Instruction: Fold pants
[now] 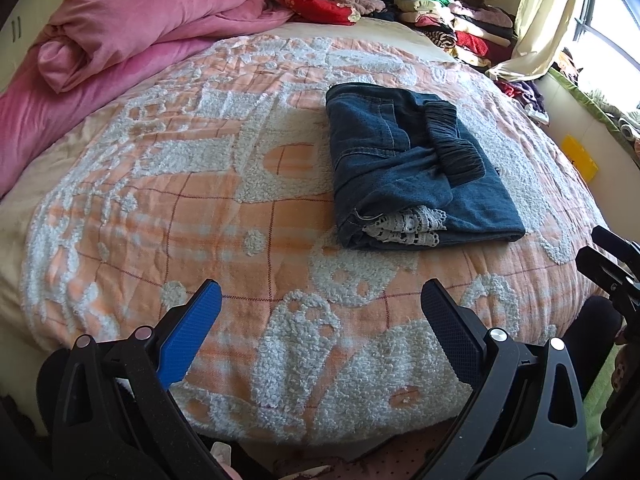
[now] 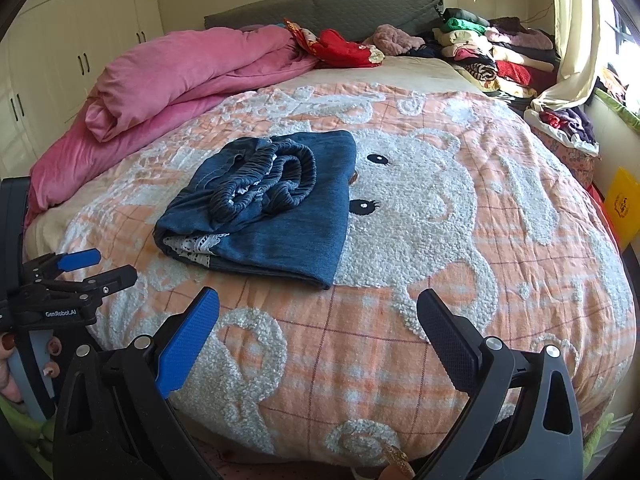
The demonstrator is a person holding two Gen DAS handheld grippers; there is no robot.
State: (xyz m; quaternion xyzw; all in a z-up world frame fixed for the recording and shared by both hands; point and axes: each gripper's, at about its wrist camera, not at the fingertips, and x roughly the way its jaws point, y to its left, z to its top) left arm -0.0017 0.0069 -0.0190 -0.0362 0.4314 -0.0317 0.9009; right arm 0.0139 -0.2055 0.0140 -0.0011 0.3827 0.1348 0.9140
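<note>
Denim pants (image 1: pixel 420 164) folded compact, centre frame on the quilt (image 1: pixel 200 220). Left gripper (image 1: pixel 320 304) and right gripper (image 2: pixel 318 308) wide, empty. Folding seemingly done; perhaps only tidying the bunched waistband (image 2: pixel 264 184).

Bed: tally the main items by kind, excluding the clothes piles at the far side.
Folded denim pants: 1
Pink duvet: 1
Orange patterned blanket: 1
Grippers, open: 2, left and right
Total: 5

The folded pants (image 1: pixel 420 164) lay on the bedspread (image 1: pixel 200 208), ahead of the left gripper (image 1: pixel 320 300), whose jaws stood apart.
</note>
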